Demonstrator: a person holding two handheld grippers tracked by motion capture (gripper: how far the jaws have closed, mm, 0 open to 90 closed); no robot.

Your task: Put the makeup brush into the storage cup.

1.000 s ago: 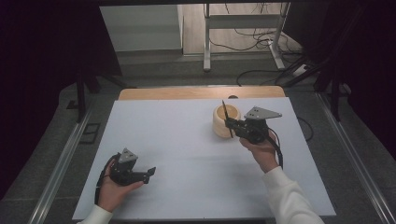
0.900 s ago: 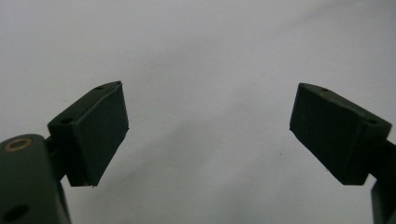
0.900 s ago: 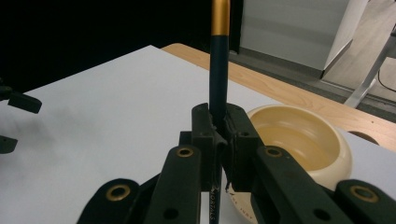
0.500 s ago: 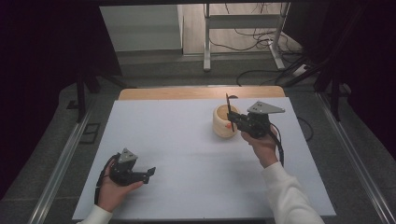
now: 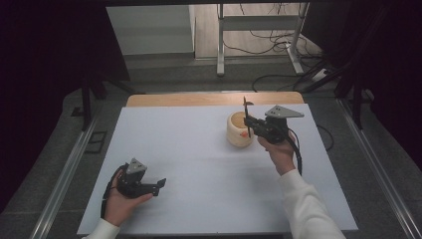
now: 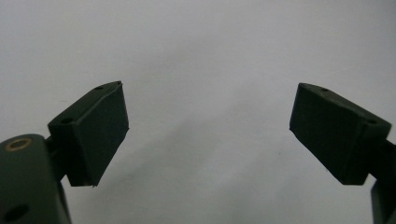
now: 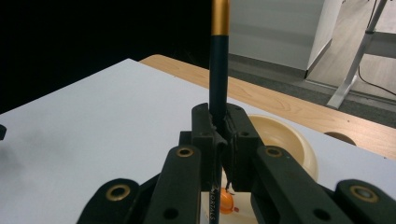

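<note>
Pencil sits clamped upright in the right gripper over the cream cup, so I'd lower it straight; left gripper idles apart.

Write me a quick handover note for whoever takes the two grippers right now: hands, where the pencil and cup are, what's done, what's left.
Right gripper: shut on the dark pencil, held upright, gold end up, above the near edge of the cream cup.
Left gripper: open, nothing between its fingers, resting low over the white table at the near left.
Done: pencil gripped and held at the cup.
Left: probably to lower the pencil into the cup and let go; which way it is headed can't be told from this moment.
</note>
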